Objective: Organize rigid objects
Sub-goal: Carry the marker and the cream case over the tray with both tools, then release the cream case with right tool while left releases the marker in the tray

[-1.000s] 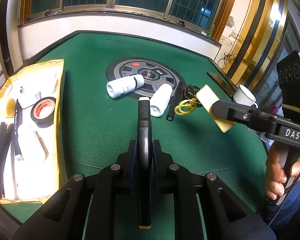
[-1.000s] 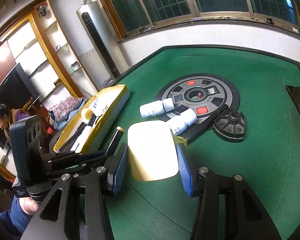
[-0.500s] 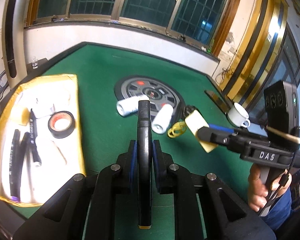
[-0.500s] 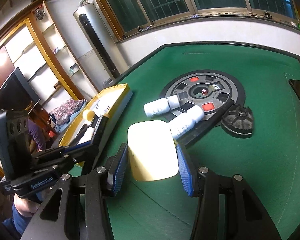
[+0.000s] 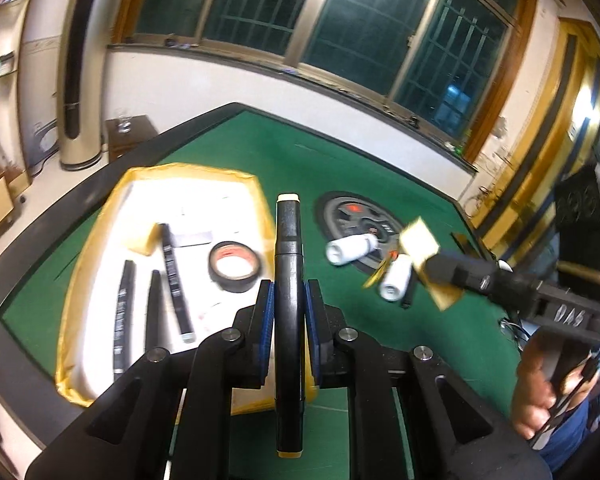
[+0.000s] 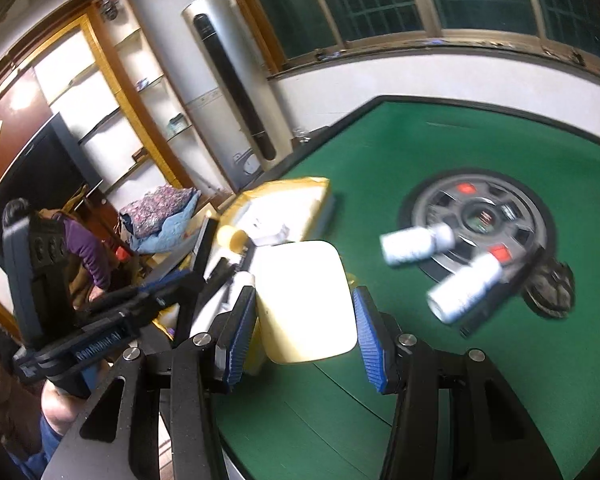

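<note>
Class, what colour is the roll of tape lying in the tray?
The tape is black, with a reddish-orange inner core. The left wrist view shows it best.

Your table point(image 5: 236, 148) at frame centre wears matt green felt. The yellow tray point(image 5: 88, 240) at left looks papery, its white lining bright. Your marker point(image 5: 288, 264) is smooth black plastic; the pale block point(image 6: 306, 300) at lower centre looks matt and smooth.
</note>
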Tool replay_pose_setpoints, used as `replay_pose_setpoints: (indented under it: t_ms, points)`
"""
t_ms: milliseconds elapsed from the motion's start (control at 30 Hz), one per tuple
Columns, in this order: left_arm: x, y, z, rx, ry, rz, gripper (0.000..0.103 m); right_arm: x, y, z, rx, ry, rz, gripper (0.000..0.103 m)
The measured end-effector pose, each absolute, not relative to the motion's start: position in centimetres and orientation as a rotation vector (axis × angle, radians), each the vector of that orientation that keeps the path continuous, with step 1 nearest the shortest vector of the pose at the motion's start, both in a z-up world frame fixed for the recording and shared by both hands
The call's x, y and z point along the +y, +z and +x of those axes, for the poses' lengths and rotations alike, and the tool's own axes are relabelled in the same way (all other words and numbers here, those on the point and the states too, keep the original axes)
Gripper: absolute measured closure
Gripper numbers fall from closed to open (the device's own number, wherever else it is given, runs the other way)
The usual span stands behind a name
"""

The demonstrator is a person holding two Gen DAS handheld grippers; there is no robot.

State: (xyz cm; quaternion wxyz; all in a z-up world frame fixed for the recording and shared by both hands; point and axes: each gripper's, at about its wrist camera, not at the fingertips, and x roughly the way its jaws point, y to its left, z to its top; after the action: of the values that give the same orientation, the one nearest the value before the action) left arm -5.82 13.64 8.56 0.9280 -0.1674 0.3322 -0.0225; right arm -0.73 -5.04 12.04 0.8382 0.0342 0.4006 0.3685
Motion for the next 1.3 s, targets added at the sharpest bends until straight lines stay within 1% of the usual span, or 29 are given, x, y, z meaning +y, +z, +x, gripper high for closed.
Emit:
replay_pose_setpoints:
  t_ms: [333,733,900,1300]
  points:
    - [17.8,5.1,-5.1,0.729,0.018,-0.397,0.090,4.4,11.9,3.3,0.879,0.826,-0.021,0.059]
    - [19.9,1.9,-1.8,0.783,0.044,-0.413,0.090,14.5,7.9,7.7,0.977,0.797,-0.147,0.059]
    - [20.5,1.2,-0.9,0.802,0.067,-0.438,0.090,17.2,6.5,9.0,1.007,0.772,-0.184,0.059]
    - [20.6,1.1,-1.8,0.802,0.069,-0.450,0.090,19.0,4.5,11.9,1.067,0.725,-0.207,0.059]
